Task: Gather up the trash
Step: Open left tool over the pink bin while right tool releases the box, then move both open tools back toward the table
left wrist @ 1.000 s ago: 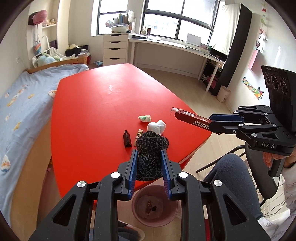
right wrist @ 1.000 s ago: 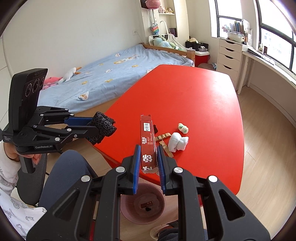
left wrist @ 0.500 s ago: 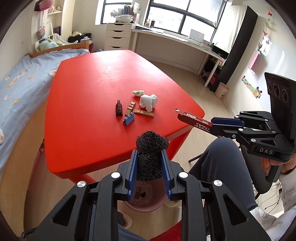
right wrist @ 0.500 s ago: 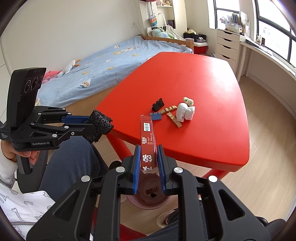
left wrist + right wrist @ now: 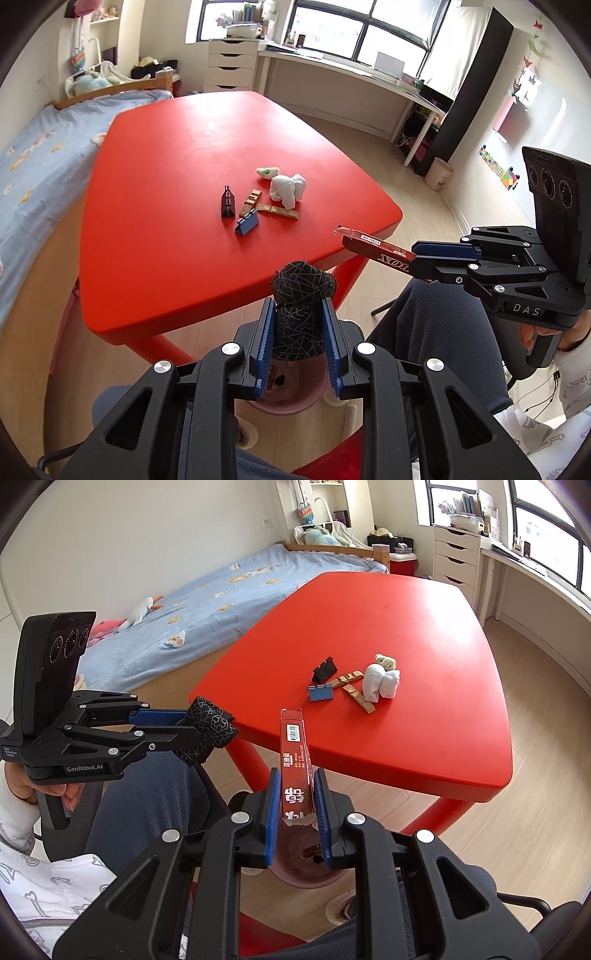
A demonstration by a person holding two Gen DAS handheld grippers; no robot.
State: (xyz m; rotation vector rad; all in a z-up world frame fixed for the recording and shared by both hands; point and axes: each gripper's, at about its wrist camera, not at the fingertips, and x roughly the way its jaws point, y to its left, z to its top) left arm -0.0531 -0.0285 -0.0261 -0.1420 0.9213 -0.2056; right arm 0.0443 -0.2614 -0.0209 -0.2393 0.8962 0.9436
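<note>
Over the pink bin [image 5: 291, 387] on the floor, just off the near edge of the red counter [image 5: 166, 206], both grippers have drawn back from the tabletop within the last second; a moment ago they hung above the counter's near edge, and now the bin's mouth shows directly under each pair of jaws. That likely means the carry is done and release into the bin comes next.

The left gripper [image 5: 297, 350] has its jaws clenched on a black wad [image 5: 301, 295], soft-looking and bunched, crossed with thin pale lines like a net or printed fabric. The right gripper [image 5: 297, 812] grips a flat red carton [image 5: 295, 760], a slim cardboard sleeve with a barcode and white lettering, its lower end torn and ragged.

Left behind near the middle of the counter: a crumpled white tissue [image 5: 288, 188], a small pale green-tinged scrap [image 5: 267, 171] just beyond it, glossy gold wrappers [image 5: 273, 210], and two binder clips, one black [image 5: 228, 205], one blue [image 5: 247, 223]. The counter is smooth and glossy with rounded corners.
</note>
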